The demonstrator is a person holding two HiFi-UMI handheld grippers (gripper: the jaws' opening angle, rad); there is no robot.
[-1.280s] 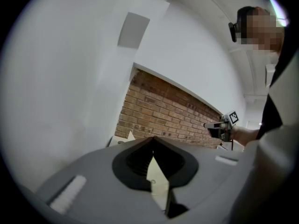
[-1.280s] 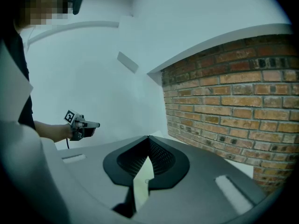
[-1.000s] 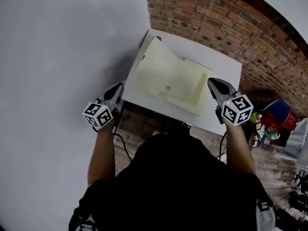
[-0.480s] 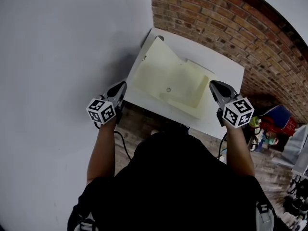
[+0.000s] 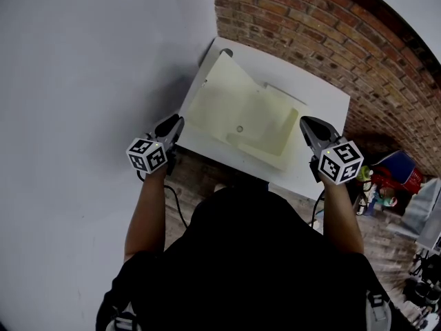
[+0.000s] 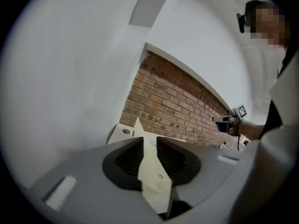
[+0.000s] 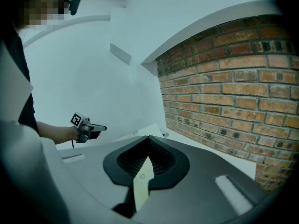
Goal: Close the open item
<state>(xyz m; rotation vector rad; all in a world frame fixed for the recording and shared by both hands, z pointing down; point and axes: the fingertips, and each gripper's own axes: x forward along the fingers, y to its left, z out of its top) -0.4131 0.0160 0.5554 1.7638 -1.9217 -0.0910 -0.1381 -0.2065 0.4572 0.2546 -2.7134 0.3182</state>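
A cream-coloured flat case [image 5: 248, 119] lies open on the white table [image 5: 324, 98]. Its left flap stands up in a point toward the wall [image 6: 138, 125]. My left gripper [image 5: 176, 123] hovers off the table's left front corner, clear of the case. Its jaws [image 6: 149, 140] are opening, with a narrow gap and nothing between them. My right gripper [image 5: 304, 121] hangs over the table's right front part, beside the case's right edge without touching it. Its jaws [image 7: 148, 137] meet at the tips and hold nothing. Each gripper shows in the other's view: the right gripper [image 6: 229, 119] and the left gripper [image 7: 93, 127].
A brick wall [image 5: 331, 33] runs behind and right of the table, and a plain white wall [image 5: 89, 61] lies to the left. A red and blue bag [image 5: 396, 167] and small items sit on the floor at right. The person's body fills the lower head view.
My left gripper has edged a little forward and right toward the table's corner. The right gripper and the case have barely shifted.
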